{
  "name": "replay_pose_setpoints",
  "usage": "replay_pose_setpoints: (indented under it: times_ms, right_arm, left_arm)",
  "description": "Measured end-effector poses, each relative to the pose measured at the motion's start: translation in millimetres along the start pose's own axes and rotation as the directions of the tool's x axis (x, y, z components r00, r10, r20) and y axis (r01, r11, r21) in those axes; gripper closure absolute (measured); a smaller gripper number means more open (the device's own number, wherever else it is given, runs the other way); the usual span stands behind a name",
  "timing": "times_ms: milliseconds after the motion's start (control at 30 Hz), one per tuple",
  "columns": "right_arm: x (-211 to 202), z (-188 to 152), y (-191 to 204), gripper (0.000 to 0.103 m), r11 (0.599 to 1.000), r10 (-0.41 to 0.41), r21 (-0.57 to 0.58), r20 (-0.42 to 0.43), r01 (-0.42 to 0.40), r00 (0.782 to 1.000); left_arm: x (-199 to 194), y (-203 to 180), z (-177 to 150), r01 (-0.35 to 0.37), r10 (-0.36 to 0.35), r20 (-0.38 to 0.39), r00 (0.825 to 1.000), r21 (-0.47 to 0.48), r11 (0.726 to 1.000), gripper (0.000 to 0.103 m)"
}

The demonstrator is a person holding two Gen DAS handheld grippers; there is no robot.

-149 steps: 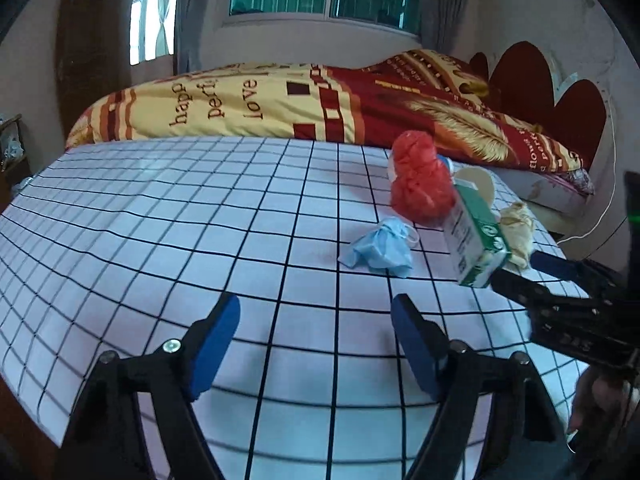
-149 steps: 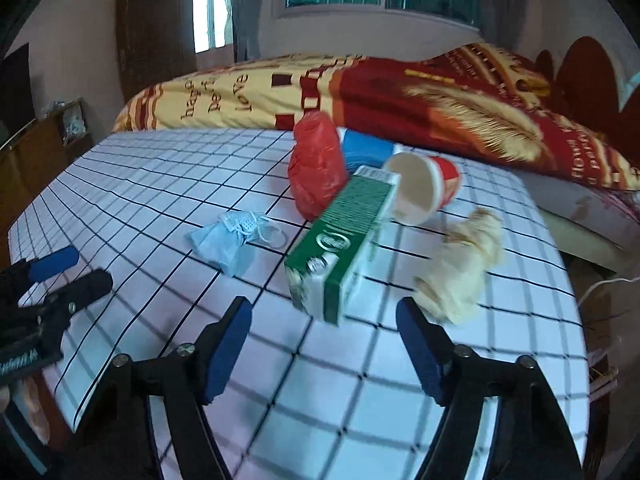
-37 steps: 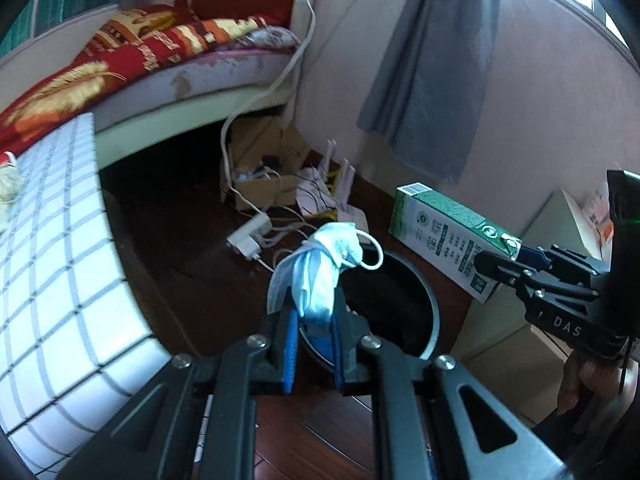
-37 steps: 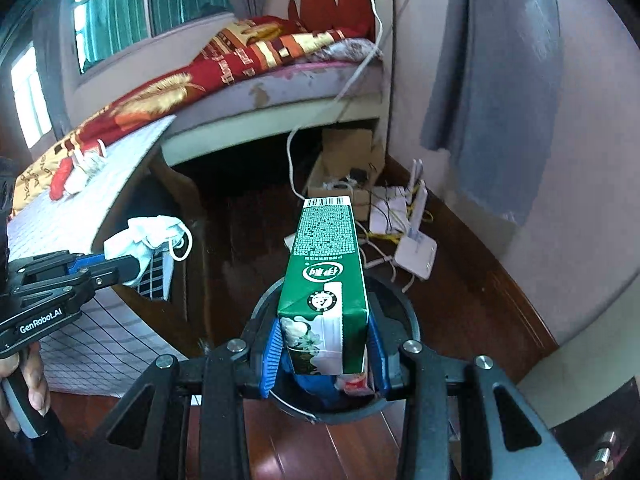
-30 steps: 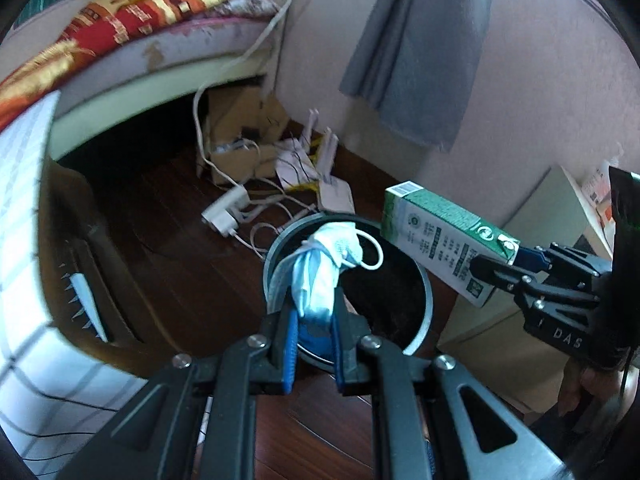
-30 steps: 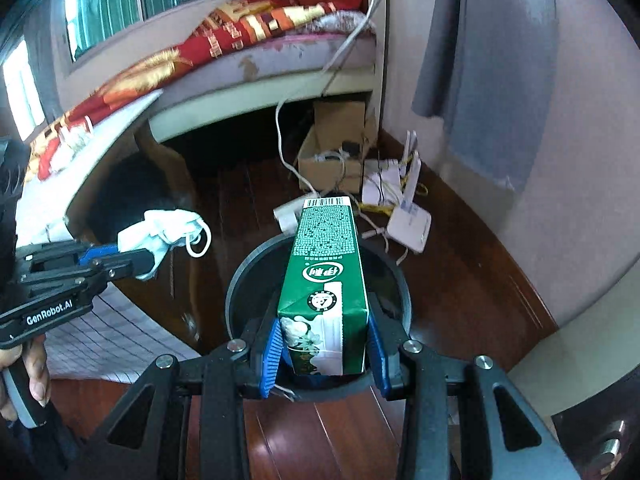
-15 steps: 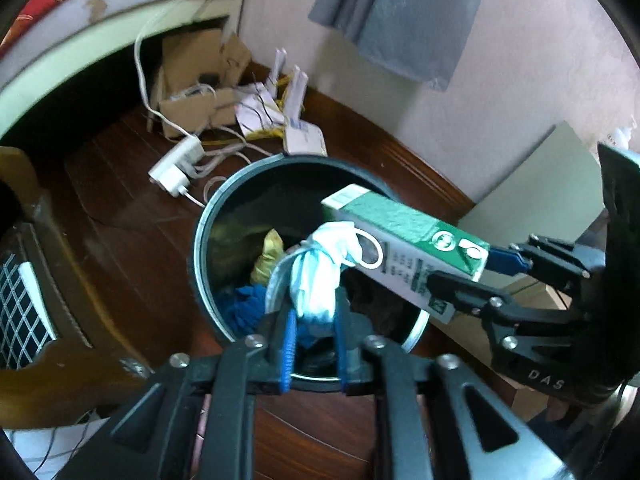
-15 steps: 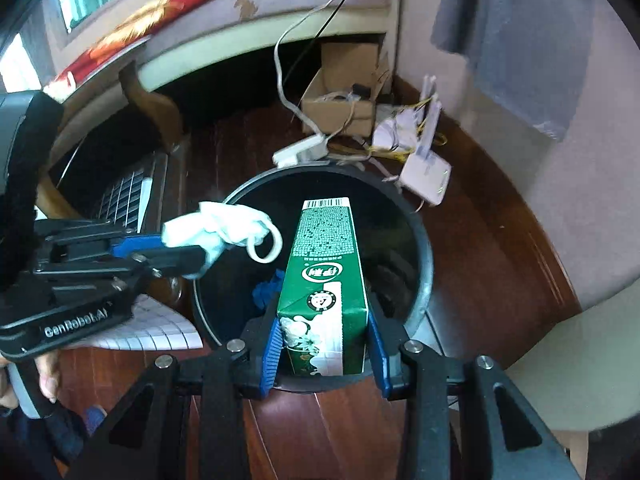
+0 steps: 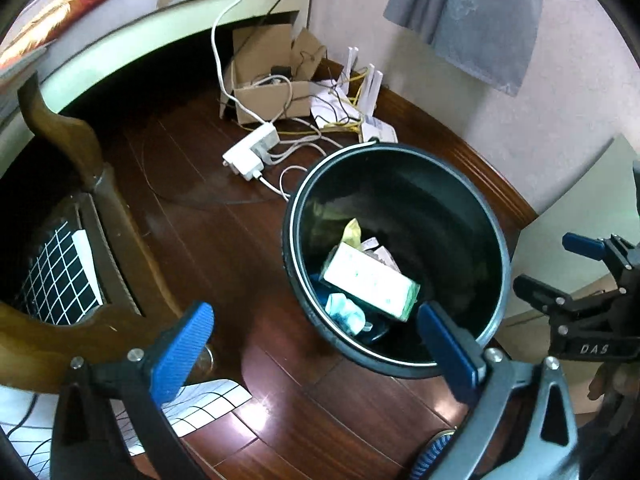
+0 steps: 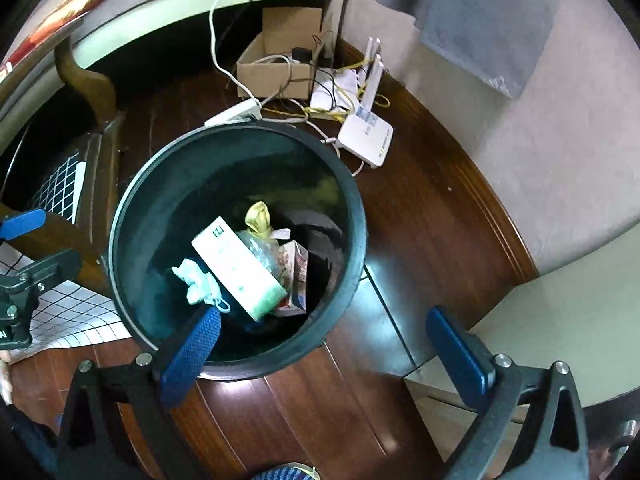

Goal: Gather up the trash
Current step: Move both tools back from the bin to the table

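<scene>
While both the left gripper point(image 9: 314, 344) and right gripper point(image 10: 322, 344) are opening with nothing between them, the carton point(image 10: 236, 268), seemingly light, stiff, best pinched across its flat sides, lies in the bin point(image 10: 352, 200), soft mask point(image 10: 196, 280) at its nine o'clock.

We see a glossy dark wood plank floor point(image 9: 248, 240) catching glare, with a dark smooth plastic bin point(image 10: 352, 208) on it and a matt brown cardboard box point(image 10: 276, 68) at the far wall. In the bin, a carton point(image 10: 236, 268) of smooth coated paper lies beside a crumpled cloth-like mask point(image 10: 196, 276). Gripper pads point(image 9: 180, 350) are textured blue on matt black plastic arms; the wall point(image 10: 520, 152) looks rough plaster, the curtain point(image 9: 480, 16) grey cloth.
</scene>
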State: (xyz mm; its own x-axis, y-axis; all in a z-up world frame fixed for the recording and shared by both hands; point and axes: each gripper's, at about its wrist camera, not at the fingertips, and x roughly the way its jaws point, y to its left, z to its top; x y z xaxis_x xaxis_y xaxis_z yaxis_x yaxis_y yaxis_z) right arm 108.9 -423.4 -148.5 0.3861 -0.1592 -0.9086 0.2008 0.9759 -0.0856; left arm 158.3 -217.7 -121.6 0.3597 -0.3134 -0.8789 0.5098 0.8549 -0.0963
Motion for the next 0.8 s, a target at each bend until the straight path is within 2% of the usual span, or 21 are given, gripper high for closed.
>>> replay_pose_setpoints:
  times_ms: [433,600,800]
  right_arm:
    - [-68,7,18,0.0,0.999,0.049,-0.005,0.163,-0.049,0.985]
    - [-94,3,29,0.0,0.997,0.077,-0.02,0.219,-0.074,0.973]
    - [-119,9,46,0.0,0.993,0.113,-0.057,0.302,-0.1,0.947]
  left_arm:
    - [-68,3,5,-0.029,0.029,0.129,0.991,-0.002,1.0,0.0]
    - [-100,10,-3,-0.041,0.043,0.179,0.983,-0.015,0.999,0.0]
    - [-136,38,-11,-0.092,0.111,0.237,0.965,-0.089,0.992,0.0]
